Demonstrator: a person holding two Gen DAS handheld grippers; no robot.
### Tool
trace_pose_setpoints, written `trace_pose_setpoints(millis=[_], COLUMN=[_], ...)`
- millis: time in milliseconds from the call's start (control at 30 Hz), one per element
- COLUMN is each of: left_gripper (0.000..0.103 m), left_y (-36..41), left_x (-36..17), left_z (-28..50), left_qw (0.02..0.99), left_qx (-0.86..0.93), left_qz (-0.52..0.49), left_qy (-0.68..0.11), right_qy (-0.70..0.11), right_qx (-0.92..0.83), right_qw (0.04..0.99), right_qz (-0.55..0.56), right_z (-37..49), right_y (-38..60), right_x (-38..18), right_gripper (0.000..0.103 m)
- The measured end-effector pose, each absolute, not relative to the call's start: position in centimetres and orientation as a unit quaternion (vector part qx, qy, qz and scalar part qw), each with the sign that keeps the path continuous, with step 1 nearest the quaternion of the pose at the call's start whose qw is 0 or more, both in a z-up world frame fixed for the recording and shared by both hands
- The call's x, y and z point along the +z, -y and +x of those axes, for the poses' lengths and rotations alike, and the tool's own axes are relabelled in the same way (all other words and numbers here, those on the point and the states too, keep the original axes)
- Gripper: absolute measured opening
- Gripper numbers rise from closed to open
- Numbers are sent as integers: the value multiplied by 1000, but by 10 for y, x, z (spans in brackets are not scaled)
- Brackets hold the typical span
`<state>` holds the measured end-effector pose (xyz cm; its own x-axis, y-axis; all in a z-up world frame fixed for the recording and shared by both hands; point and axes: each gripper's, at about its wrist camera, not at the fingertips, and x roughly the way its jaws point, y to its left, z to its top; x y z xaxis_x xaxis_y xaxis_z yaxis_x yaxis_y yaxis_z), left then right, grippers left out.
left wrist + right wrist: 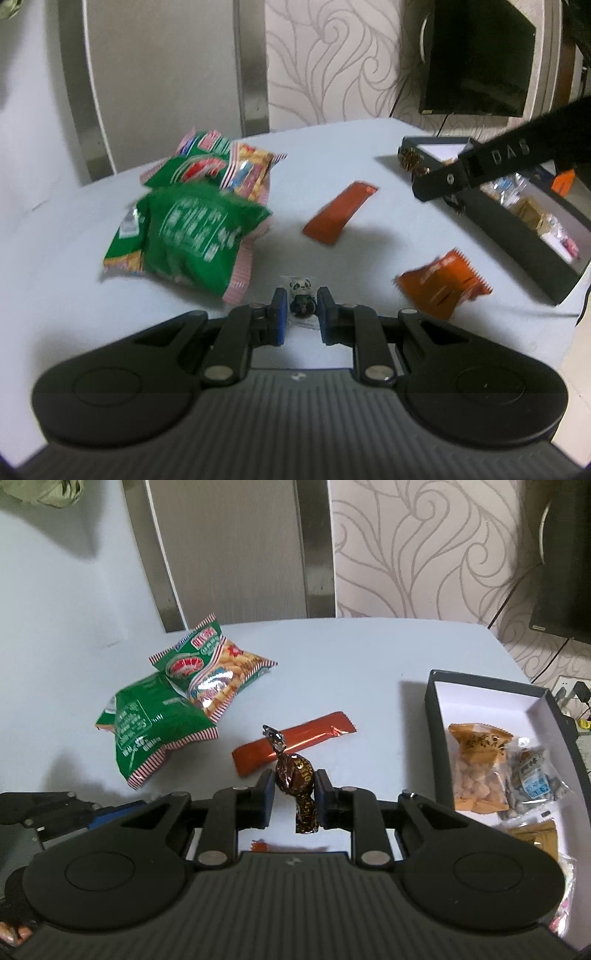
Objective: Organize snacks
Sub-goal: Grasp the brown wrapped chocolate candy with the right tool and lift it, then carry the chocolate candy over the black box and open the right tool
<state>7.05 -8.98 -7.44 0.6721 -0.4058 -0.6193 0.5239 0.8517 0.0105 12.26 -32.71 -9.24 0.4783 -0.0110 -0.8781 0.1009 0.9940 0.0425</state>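
Note:
My left gripper (301,300) is low over the white table (369,155), shut on a small panda candy (300,291) in clear wrap. My right gripper (294,781) is shut on a brown foil-wrapped candy (295,775), held above the table with its twisted ends sticking out above and below the pads. Beyond it lies an orange bar (295,746), also seen as the orange bar (340,214) in the left wrist view. Green snack bags (192,229) (147,731) are heaped to the left. A black box (432,720) with a white inside sits on the right.
The box (517,229) holds a yellow packet (480,768), a grey packet (532,779) and other small snacks. An orange packet (443,284) lies on the table near the box. A wall and a dark screen (480,55) stand behind the table.

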Motion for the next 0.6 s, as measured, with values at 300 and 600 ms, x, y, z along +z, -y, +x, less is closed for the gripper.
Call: trace_pose_setpoints(millis=[300, 600], left_gripper=[21, 21], left_y=[120, 154], left_x=[-55, -50], left_z=[71, 64], left_qw=[909, 898], left_qx=[-290, -327], left_qz=[97, 110], left_qy=[-284, -272], right_qy=[-487, -472], right_qx=[-43, -73], right_qw=[870, 876], right_qz=[57, 67], right_z=[99, 73], right_y=[333, 354], right_x=[-61, -41], right_gripper=[26, 26])
